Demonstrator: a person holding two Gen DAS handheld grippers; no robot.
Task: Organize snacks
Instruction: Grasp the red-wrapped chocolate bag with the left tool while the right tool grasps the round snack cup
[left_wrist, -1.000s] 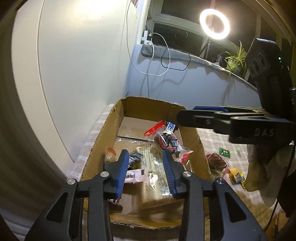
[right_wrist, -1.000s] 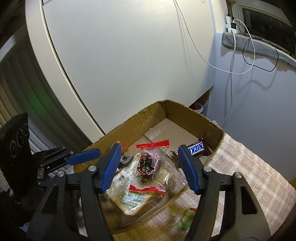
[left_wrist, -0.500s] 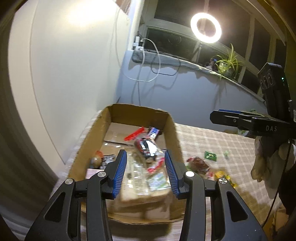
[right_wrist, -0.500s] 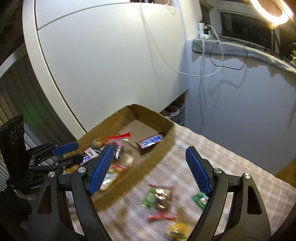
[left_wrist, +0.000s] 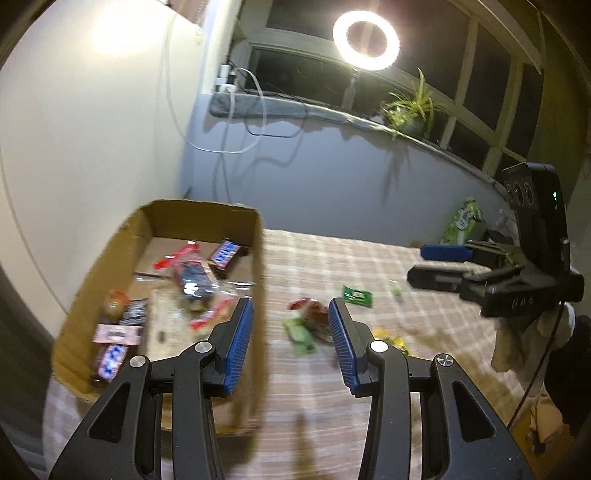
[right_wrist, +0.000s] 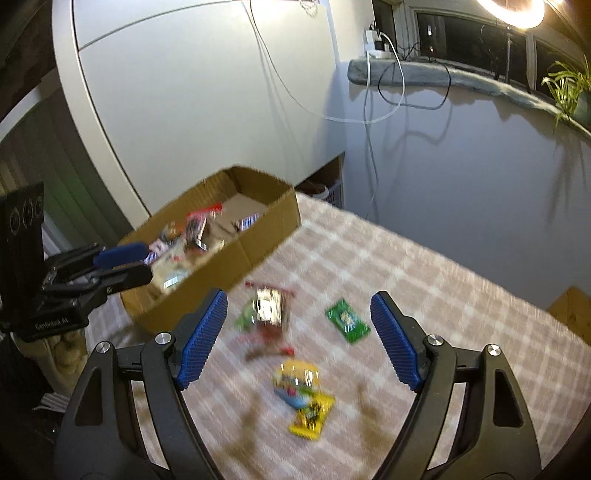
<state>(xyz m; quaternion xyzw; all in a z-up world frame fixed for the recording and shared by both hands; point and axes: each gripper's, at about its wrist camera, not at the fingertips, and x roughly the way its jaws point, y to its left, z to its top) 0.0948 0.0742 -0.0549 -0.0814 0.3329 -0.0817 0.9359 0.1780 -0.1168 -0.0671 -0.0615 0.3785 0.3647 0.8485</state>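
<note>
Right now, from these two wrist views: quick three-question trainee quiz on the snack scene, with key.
1. True or false: the right gripper holds a snack.
2. Which lies outside the cardboard box on the checked tablecloth? A) green packet B) Snickers bar C) pink wrapped bar
3. Fill in: the yellow packet lies nearer the ____ gripper than the left gripper.

Key: 1 false, both grippers are open and empty. 2 A. 3 right.
</note>
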